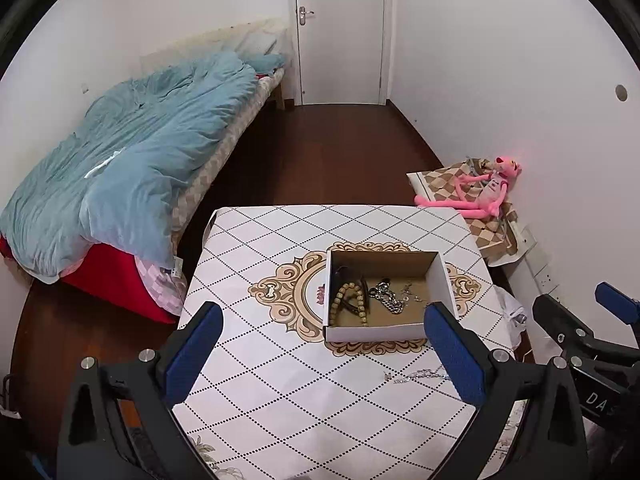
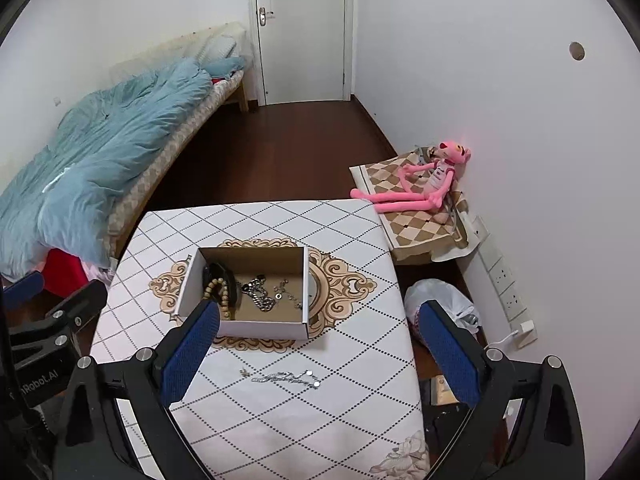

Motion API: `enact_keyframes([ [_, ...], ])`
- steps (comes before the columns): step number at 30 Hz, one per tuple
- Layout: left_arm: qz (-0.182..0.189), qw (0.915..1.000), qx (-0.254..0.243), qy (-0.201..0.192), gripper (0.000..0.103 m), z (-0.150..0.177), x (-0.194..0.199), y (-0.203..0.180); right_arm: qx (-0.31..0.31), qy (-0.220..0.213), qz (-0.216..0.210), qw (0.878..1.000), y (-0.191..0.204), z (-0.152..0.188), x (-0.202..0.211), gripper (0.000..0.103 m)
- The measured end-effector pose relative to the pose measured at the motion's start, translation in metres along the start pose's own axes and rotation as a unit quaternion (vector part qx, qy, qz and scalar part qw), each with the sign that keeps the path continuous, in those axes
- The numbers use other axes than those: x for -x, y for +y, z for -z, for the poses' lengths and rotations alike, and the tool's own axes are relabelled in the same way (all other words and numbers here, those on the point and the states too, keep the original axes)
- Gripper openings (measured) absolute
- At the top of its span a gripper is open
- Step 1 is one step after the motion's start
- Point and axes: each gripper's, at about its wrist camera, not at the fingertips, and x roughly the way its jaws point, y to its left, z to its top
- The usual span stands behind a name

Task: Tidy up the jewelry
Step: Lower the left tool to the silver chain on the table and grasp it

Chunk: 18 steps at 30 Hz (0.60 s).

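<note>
An open cardboard box [image 1: 439, 276] [image 2: 188, 284] stands mid-table. Inside lie a wooden bead bracelet [image 1: 347, 300] [image 2: 219, 290], a dark item [image 2: 224, 272], a heavy silver chain [image 1: 387, 298] [image 2: 260, 296] and small silver pieces [image 2: 286, 292]. A thin silver chain [image 2: 286, 378] [image 1: 416, 375] lies on the cloth in front of the box. My left gripper [image 1: 324, 354] is open and empty, hovering near the box's front. My right gripper [image 2: 318, 354] is open and empty above the loose chain. The right gripper also shows at the right edge of the left wrist view [image 1: 576, 320].
The table [image 1: 280, 360] [image 2: 360, 360] has a white diamond-patterned cloth. A bed with a blue duvet [image 1: 132, 152] is to the left. A pink plush toy [image 2: 424, 184] sits on a folded cloth by the right wall. A plastic bag [image 2: 444, 300] lies on the floor right.
</note>
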Motion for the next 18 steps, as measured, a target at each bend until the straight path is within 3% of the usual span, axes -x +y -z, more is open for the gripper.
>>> enact_keyframes([
  [6,-0.007,0.9998,0.003,0.017,0.103,0.011,-0.014,-0.001,-0.016,0.019,-0.008,1.000,-0.007,0.009,-0.012,0.101],
  [13,-0.037,0.9956,-0.011,0.085,0.103,0.055,-0.072,-0.007,-0.054,0.121,-0.029,0.991,-0.031,0.066,-0.100,0.100],
  [18,-0.058,0.9887,-0.019,0.137,0.103,0.085,-0.112,-0.005,-0.066,0.173,-0.035,0.982,-0.038,0.109,-0.155,0.075],
])
